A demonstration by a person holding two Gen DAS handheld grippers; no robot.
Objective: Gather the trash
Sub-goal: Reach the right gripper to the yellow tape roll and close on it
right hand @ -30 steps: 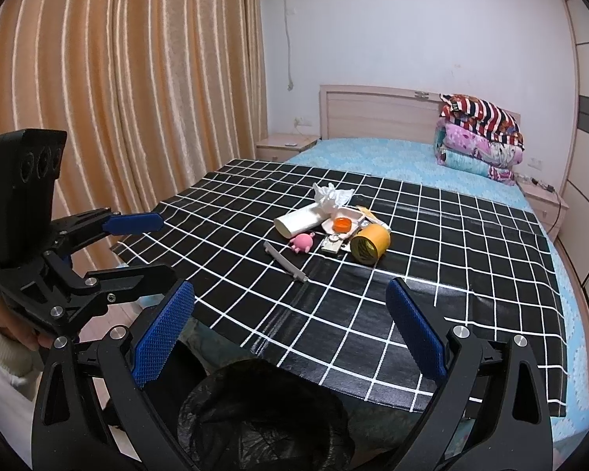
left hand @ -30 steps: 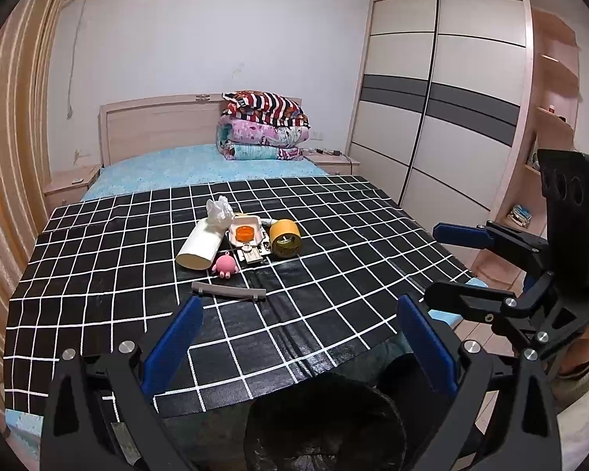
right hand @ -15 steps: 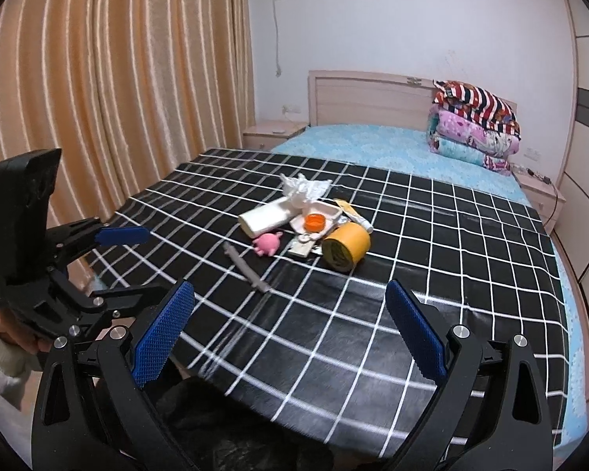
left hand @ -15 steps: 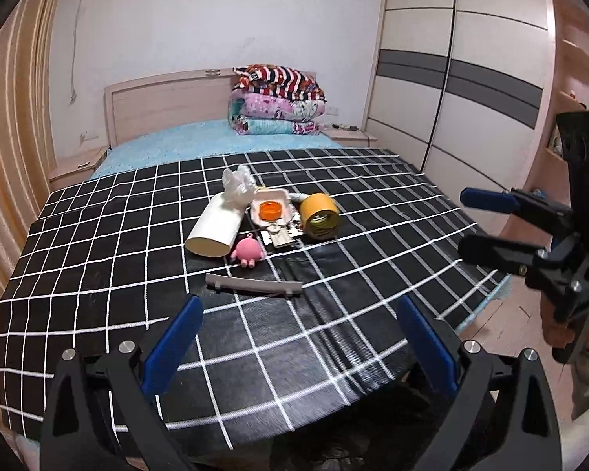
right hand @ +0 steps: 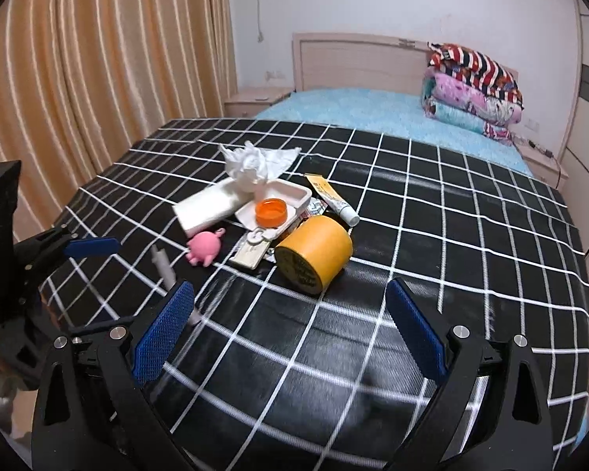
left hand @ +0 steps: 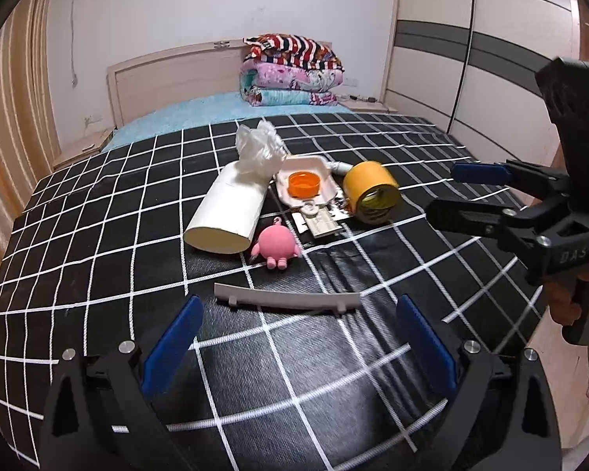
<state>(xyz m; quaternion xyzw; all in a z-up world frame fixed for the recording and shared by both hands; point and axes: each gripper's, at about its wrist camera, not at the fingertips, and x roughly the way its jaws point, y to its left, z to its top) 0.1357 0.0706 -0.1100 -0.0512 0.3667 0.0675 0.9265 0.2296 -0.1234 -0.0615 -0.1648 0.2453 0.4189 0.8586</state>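
A bed (left hand: 98, 204) covered by a black cloth with white grid lines carried a small heap of trash. The landmark was a yellow tape roll (left hand: 372, 191). Just left of it lay a white tray (left hand: 294, 172) holding an orange cap (left hand: 303, 183), then a white tube (left hand: 227, 212) with a crumpled plastic bag (left hand: 260, 148) behind it. A pink toy (left hand: 275, 246) and a grey strip (left hand: 286, 297) lay nearer the camera. The left tongs (left hand: 294, 337) and right tongs (right hand: 290, 322) hovered wide open and empty.
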